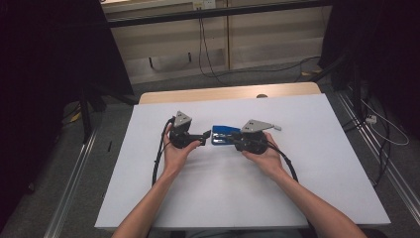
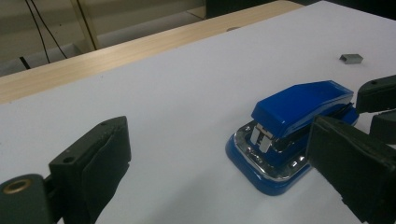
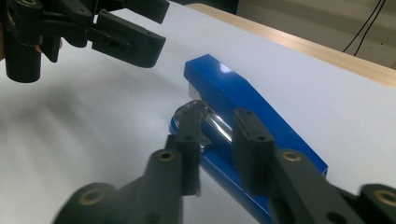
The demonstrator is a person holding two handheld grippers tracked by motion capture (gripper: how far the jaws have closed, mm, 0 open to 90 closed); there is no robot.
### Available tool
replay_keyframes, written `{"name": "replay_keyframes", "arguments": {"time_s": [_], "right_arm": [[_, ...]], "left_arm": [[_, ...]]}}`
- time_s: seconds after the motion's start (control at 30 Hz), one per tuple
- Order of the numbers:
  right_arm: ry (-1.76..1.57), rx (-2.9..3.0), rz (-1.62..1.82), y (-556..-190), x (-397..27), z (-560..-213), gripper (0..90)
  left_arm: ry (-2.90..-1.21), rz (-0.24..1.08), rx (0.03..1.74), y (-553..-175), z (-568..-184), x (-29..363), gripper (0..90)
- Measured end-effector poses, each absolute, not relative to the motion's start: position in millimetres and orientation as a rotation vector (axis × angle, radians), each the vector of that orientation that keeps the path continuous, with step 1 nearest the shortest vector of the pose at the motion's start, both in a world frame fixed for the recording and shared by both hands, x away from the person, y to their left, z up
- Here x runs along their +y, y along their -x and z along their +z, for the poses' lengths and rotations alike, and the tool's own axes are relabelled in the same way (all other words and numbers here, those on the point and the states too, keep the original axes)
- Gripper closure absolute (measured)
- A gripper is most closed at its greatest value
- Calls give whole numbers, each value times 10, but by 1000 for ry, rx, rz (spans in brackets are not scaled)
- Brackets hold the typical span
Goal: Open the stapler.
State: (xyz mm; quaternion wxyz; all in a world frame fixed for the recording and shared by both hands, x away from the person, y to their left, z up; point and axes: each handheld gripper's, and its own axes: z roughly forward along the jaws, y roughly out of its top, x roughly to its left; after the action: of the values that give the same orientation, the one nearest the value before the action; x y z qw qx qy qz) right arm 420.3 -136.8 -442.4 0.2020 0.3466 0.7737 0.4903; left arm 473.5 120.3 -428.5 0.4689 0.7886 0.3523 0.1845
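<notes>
A blue stapler [image 1: 223, 135] [image 2: 299, 107] [image 3: 224, 88] lies flat on the white table [image 1: 223, 198], its mouth towards my left gripper. My left gripper [image 1: 204, 137] [image 2: 217, 140] [image 3: 140, 25] stands wide open just short of that front end, with nothing between its jaws. My right gripper [image 1: 236, 139] [image 3: 215, 126] [image 2: 371, 109] comes in from the stapler's rear. Its jaws stand narrow, one along the chrome side, the other over the blue top. I cannot see the pads pressing on the stapler.
A small grey block of staples [image 2: 351, 58] lies on the table beyond the stapler. A wooden strip [image 1: 228, 93] runs along the table's far edge. Cables [image 1: 381, 124] and metal rails [image 1: 74, 168] lie on the floor at both sides.
</notes>
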Motion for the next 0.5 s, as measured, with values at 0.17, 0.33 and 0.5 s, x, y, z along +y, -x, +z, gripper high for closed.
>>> {"name": "replay_keyframes", "arguments": {"time_s": [0.17,0.33,0.5], "right_arm": [[-983,2167,1393,-4226,-1336,-4464,868],[-997,2177,1341,-4261,-1308,-4512,900],[-984,2194,1301,-4300,-1280,-4508,900]], "left_arm": [[-1937,445,883,-4744,-4324,1178,98],[-1953,447,883,-4743,-4325,1180,99],[-1969,452,873,-4731,-4337,1155,88]]}}
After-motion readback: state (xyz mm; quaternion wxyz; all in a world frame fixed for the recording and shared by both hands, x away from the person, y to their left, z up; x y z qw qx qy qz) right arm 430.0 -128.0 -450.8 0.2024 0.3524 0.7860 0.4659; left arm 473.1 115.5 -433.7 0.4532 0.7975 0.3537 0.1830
